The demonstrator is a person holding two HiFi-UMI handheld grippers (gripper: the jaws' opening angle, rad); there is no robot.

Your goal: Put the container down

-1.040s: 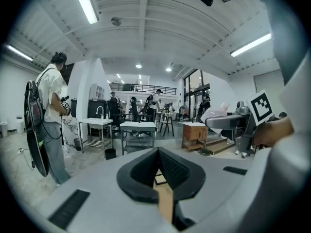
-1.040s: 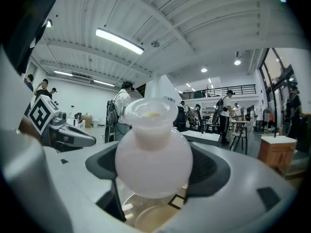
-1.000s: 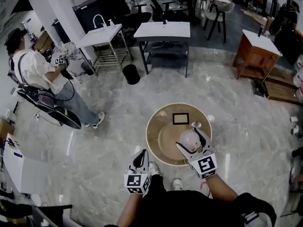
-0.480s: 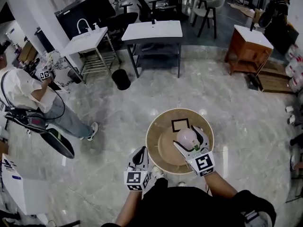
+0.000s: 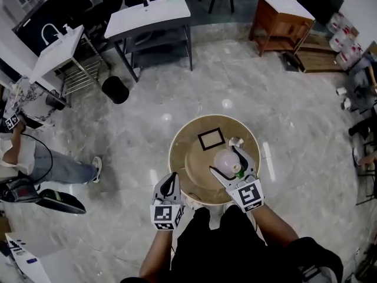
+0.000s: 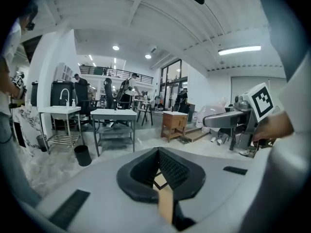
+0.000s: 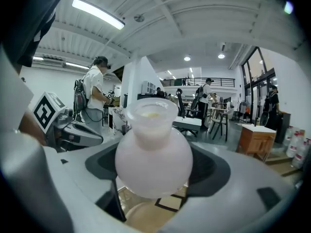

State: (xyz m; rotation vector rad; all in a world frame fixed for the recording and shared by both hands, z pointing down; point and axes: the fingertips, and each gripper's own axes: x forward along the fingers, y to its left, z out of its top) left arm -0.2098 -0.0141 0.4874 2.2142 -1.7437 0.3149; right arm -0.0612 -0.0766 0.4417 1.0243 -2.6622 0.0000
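Observation:
A pale pink round-bellied container with a short wide neck hangs just above the right half of a round tan table. My right gripper is shut on it, jaws wide around its belly. In the right gripper view the container fills the space between the right gripper's jaws, upright, with the tabletop below. A black square outline is marked on the table beyond it. My left gripper hovers at the table's near left edge, shut and holding nothing; the left gripper shows its pads together.
A small silvery object lies on the table past the container. On the marble floor stand a black bin, a grey table, a white sink stand and a wooden cabinet. A person is at the far left.
The head view has swung, so the room slides up and left in the picture. The right gripper still holds the container over the same part of the table. The left gripper has barely moved.

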